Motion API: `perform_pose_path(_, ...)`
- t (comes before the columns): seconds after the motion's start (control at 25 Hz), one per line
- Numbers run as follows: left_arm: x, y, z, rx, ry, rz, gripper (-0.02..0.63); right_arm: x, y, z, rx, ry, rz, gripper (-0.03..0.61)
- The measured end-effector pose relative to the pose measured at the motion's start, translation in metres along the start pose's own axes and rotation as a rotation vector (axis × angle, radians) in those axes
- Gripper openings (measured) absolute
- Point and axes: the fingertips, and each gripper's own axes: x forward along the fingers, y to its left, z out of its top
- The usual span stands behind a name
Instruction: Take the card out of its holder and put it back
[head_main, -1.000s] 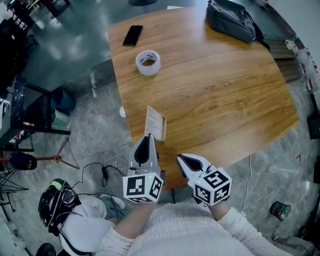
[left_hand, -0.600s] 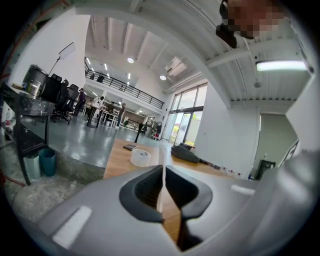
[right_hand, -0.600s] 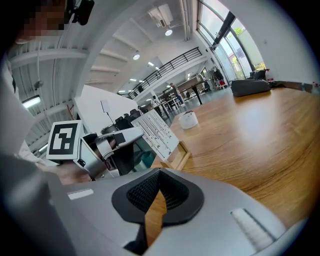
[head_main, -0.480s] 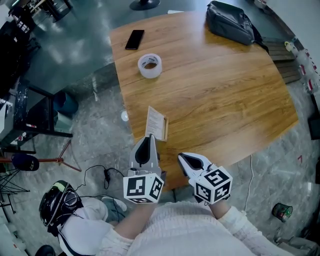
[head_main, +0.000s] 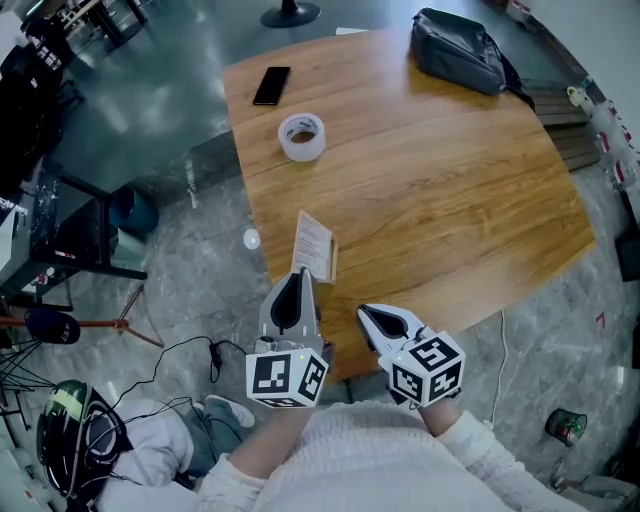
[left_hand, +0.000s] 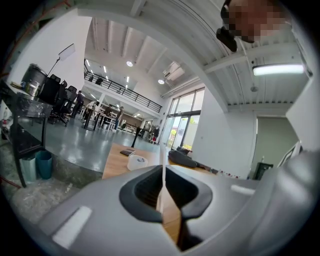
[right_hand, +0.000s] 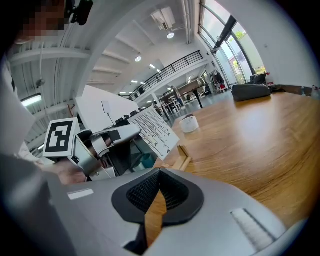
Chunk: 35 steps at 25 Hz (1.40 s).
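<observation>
My left gripper (head_main: 297, 276) is shut on the lower edge of a white printed card (head_main: 313, 243), held upright over the table's near left edge. In the left gripper view the card (left_hand: 163, 167) shows edge-on between the closed jaws of the left gripper (left_hand: 162, 200). The right gripper view shows the card (right_hand: 155, 131) tilted just above a small wooden holder (right_hand: 182, 159) at the table edge, apparently clear of its slot. To the right, off the table's near edge, my right gripper (head_main: 362, 314) is shut with nothing in it, as the right gripper (right_hand: 159, 186) shows in its own view.
On the wooden table (head_main: 450, 200) lie a tape roll (head_main: 302, 136), a black phone (head_main: 271, 85) and a black bag (head_main: 458, 48) at the far side. A helmet (head_main: 70, 440) and cables lie on the floor at the lower left.
The left gripper has lifted the card slightly. The right gripper has kept still. The head view has shifted a little.
</observation>
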Motion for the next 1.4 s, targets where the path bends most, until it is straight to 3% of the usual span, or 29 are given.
perform_pose_path(0.44, -0.001, -0.005, 0.007, 0.017, -0.014, -0.020, 0.018, -0.003, -0.001, 0.004, -0.005, -0.018, -0.006, -0.002)
perform_pose_path(0.72, -0.002, -0.003, 0.010, -0.019, -0.043, -0.017, 0.018, -0.005, -0.004, 0.006, -0.006, -0.024, -0.011, -0.002)
perform_pose_path(1.4, 0.000, 0.009, -0.005, -0.044, -0.007, 0.021, 0.018, -0.004, -0.003, 0.000, 0.011, -0.016, -0.002, -0.002)
